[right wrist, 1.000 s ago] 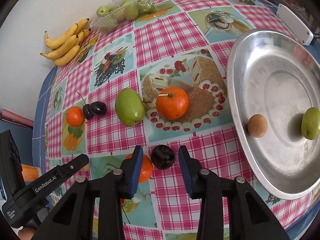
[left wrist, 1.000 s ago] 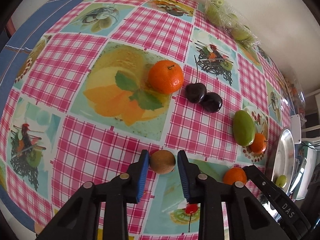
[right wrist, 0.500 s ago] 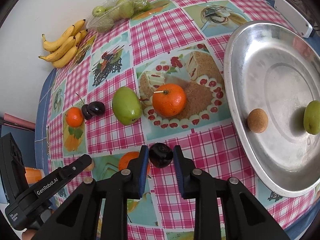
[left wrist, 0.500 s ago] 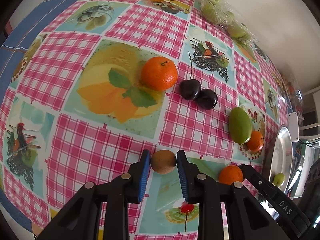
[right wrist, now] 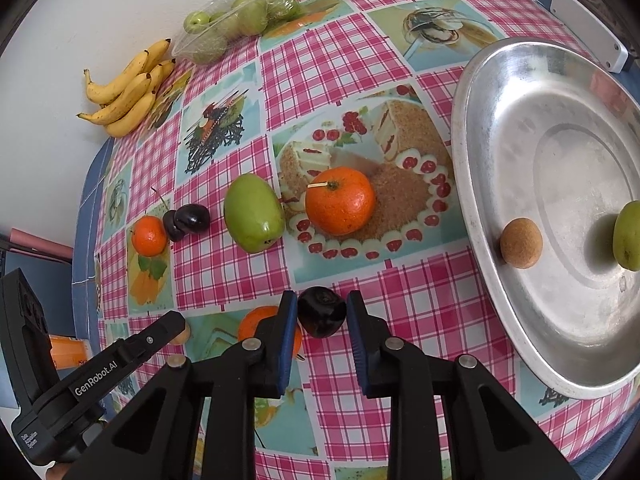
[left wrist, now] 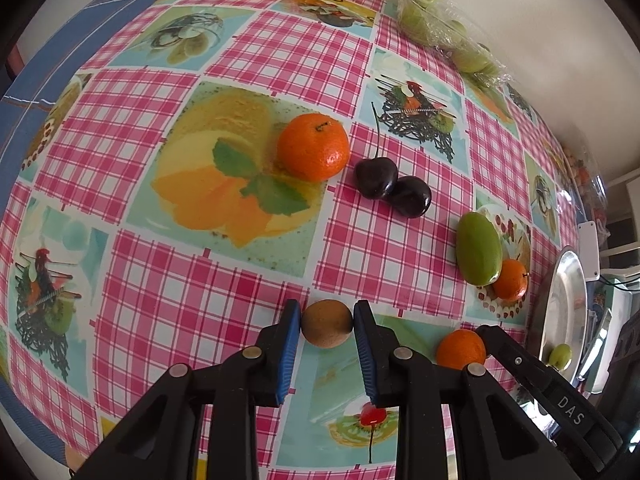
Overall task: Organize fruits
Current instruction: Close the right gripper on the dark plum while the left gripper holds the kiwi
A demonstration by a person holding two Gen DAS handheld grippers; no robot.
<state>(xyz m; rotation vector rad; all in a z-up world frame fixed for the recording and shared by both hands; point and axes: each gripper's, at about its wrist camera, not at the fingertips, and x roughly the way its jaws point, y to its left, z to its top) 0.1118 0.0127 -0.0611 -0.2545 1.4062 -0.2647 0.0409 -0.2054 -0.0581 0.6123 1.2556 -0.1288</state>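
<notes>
A second ago both pairs of jaws stood apart from their fruit; now each has closed in. The left gripper (left wrist: 327, 322) pinches a small brown fruit (left wrist: 327, 328) between its blue pads, both pads touching its sides, low on the checked tablecloth (left wrist: 200, 292). The right gripper (right wrist: 322, 312), which had a clear gap around a dark plum (right wrist: 321, 311) a second ago, now clamps it, pads pressed on either side. Neither hand has shifted its place.

From left to right in the right wrist view: a bunch of bananas (right wrist: 128, 92) lies by the wall, and a clear plastic punnet (right wrist: 236, 20) beside it holds small green fruits. A small orange (right wrist: 149, 236) sits on the cloth, touching a pair of dark cherries (right wrist: 186, 222). Next comes a green mango-like fruit (right wrist: 252, 214), then a larger orange (right wrist: 340, 200) on the printed cake. Another orange (right wrist: 256, 322) lies partly hidden behind the right gripper's left finger, just beside the held plum.

On the right, a metal tray (right wrist: 500, 80) holds a round tan fruit (right wrist: 521, 243) near its left rim and a green fruit (right wrist: 628, 236) at the frame's edge, well apart from each other.
</notes>
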